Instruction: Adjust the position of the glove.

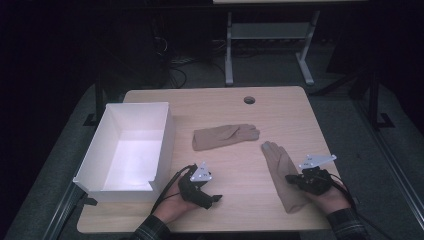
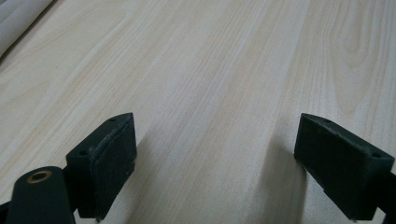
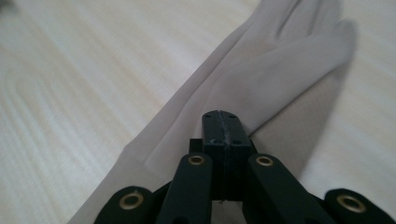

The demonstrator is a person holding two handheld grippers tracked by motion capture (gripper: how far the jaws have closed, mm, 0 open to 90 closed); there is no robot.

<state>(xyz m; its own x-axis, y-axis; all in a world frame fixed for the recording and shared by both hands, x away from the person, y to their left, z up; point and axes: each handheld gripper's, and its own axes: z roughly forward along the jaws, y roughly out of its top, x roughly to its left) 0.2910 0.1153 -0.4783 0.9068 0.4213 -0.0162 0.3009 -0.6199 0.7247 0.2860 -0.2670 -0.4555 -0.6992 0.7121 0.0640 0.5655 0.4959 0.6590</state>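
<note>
Bare wood lies open between the left gripper (image 1: 212,192) and the near glove (image 1: 283,176), and along the table (image 1: 280,102)'s far edge. The white box (image 1: 167,142) walls off the left side; the far glove (image 1: 225,136) lies across the middle.

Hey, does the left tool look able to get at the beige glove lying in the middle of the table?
Probably yes: the left tool is open and empty, and bare table lies between it and that glove.
</note>
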